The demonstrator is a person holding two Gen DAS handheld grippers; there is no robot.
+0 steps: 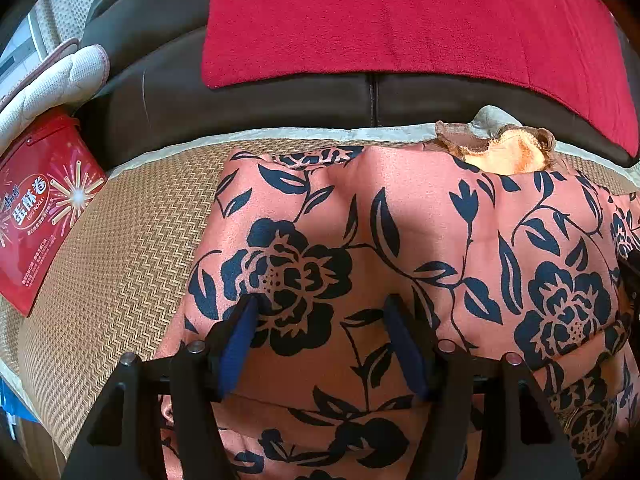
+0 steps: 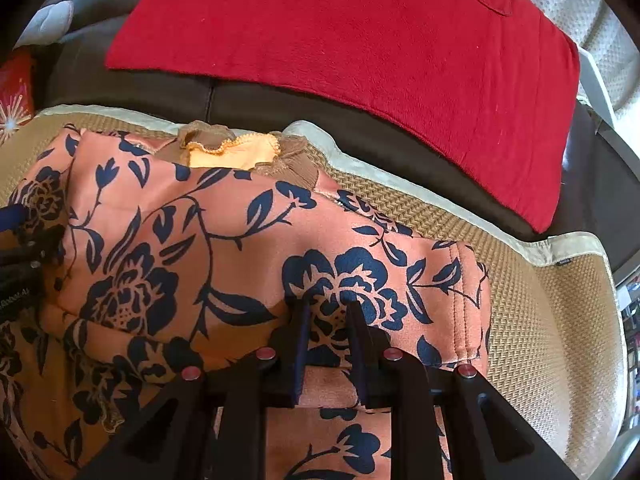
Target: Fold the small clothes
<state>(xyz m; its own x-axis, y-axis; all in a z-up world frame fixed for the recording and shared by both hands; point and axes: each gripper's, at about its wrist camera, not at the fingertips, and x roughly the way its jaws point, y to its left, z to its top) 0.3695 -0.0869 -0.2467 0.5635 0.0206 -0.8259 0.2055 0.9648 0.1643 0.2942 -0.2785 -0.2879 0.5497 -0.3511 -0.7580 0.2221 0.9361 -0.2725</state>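
A small salmon-pink garment with dark blue flowers (image 1: 400,248) lies folded on a woven mat (image 1: 120,264), its brown ruffled collar and orange lining (image 1: 504,152) at the far edge. My left gripper (image 1: 322,300) is open, its blue-padded fingers (image 1: 240,332) resting on the cloth's left half. In the right wrist view the same garment (image 2: 200,248) fills the middle; my right gripper (image 2: 328,304) has its jaws narrowly apart over the cloth's right part, and I cannot tell whether it pinches fabric. The left gripper shows at the left edge (image 2: 20,240).
A red cloth (image 1: 400,20) lies over a dark brown sofa back (image 1: 240,108) beyond the mat. A red egg-roll bag (image 1: 36,208) and a white quilted mitt (image 1: 60,80) sit at the left. The mat's pale border (image 2: 480,224) runs behind the garment.
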